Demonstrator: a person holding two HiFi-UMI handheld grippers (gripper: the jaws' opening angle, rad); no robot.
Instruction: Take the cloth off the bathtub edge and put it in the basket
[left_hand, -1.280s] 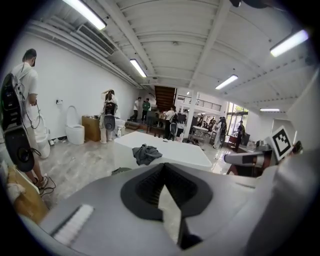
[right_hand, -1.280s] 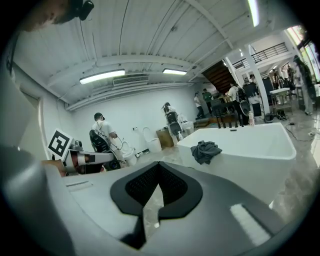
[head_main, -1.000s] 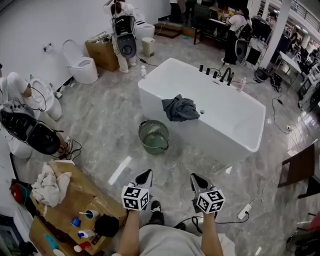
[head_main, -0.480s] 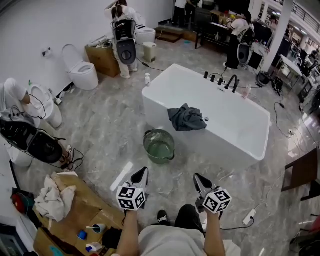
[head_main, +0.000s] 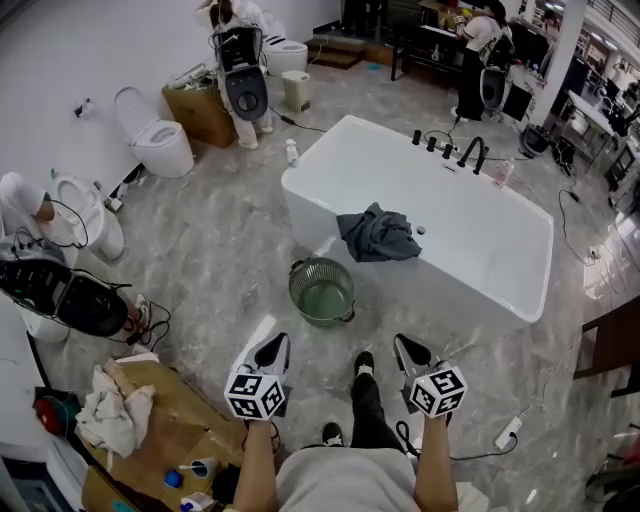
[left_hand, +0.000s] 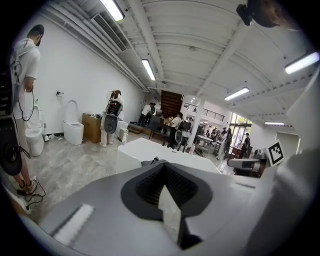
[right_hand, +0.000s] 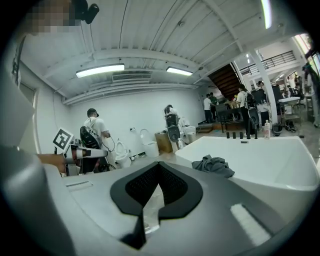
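A dark grey cloth (head_main: 378, 235) lies crumpled on the near edge of the white bathtub (head_main: 470, 250). A green round basket (head_main: 321, 291) stands on the floor just in front of the tub, below and left of the cloth. My left gripper (head_main: 274, 348) and right gripper (head_main: 406, 350) are held low near my body, well short of both, each shut and empty. In the right gripper view the cloth (right_hand: 212, 165) sits on the tub (right_hand: 260, 155) beyond the shut gripper (right_hand: 159, 167). The left gripper (left_hand: 162, 167) points over the tub (left_hand: 145, 149).
Toilets (head_main: 160, 145) stand along the left wall. A cardboard box (head_main: 160, 420) with a pale rag and bottles is at lower left. A power strip (head_main: 508, 433) and cables lie on the floor at right. People stand at the back. My foot (head_main: 365, 365) is between the grippers.
I have stepped forward, one foot now showing between the grippers. The tub and basket have shifted slightly in view. Both grippers stayed shut and sank a little lower in the picture.
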